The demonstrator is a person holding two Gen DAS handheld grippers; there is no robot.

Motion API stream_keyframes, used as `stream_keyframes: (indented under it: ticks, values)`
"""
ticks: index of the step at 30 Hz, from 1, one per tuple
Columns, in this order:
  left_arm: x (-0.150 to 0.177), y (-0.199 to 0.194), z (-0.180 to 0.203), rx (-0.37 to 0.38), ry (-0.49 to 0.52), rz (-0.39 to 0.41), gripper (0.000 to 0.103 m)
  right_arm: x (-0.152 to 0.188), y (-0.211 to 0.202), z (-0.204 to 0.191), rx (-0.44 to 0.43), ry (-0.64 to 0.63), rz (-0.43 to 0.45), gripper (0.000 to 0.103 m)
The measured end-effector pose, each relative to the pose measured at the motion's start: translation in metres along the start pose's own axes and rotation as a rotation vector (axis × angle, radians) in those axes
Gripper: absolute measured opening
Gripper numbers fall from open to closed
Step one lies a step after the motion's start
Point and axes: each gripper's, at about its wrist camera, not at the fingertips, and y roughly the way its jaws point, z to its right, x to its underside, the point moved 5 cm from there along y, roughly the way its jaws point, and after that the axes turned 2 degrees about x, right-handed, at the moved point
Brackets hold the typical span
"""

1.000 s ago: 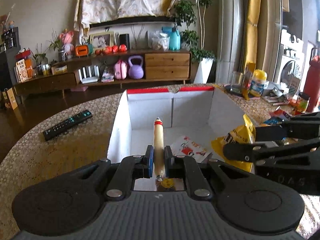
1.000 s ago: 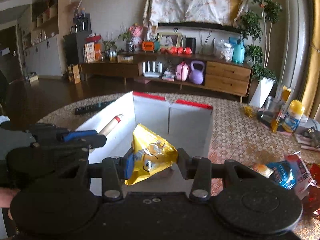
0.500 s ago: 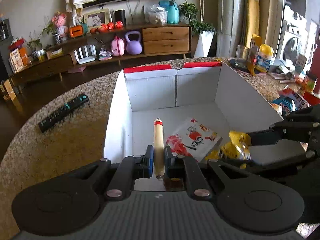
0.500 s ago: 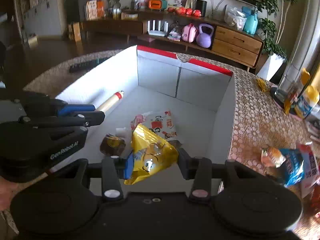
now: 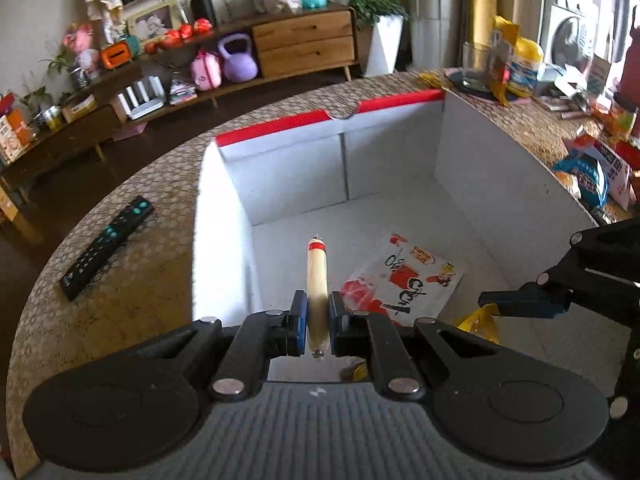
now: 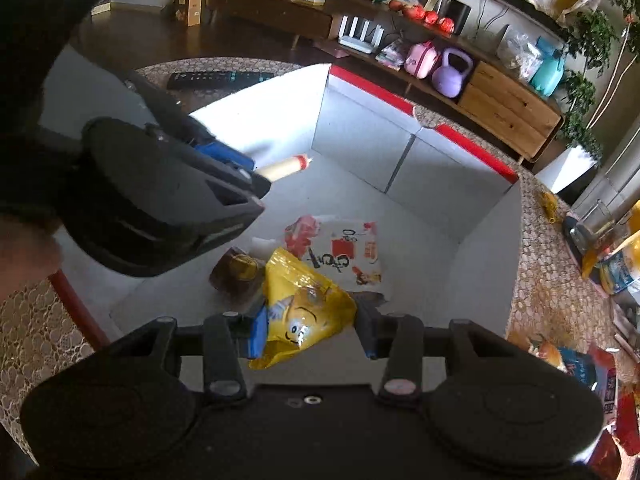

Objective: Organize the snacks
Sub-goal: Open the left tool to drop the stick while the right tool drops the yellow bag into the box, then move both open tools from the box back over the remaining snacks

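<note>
A sausage stick (image 5: 317,280) is clamped tight in the left gripper (image 5: 318,322) and a yellow snack bag (image 6: 306,308) is pinched by the right gripper (image 6: 310,334), both held over the white box (image 5: 392,168)

Left gripper (image 5: 318,322) fingers pinched nearly together, right gripper (image 6: 310,334) fingers partly spread, both angled downward
</note>
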Motion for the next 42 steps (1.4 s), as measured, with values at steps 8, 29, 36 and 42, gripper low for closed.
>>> stream_keyframes:
  ticks: [8, 29, 36, 42]
  values:
    - [-0.005, 0.013, 0.004, 0.022, 0.025, -0.079, 0.011, 0.001, 0.007, 0.002, -0.006, -0.002, -0.030, 0.042]
    - [0.005, -0.014, 0.016, -0.058, -0.014, -0.032, 0.081, 0.003, -0.025, 0.010, 0.063, 0.015, 0.062, 0.071]
    - [-0.001, -0.048, 0.016, -0.087, -0.093, 0.095, 0.091, 0.017, -0.053, 0.019, 0.085, 0.040, 0.133, 0.077]
    - [-0.014, -0.071, 0.031, -0.054, -0.151, 0.188, 0.091, 0.034, -0.081, 0.040, 0.122, 0.105, 0.190, 0.080]
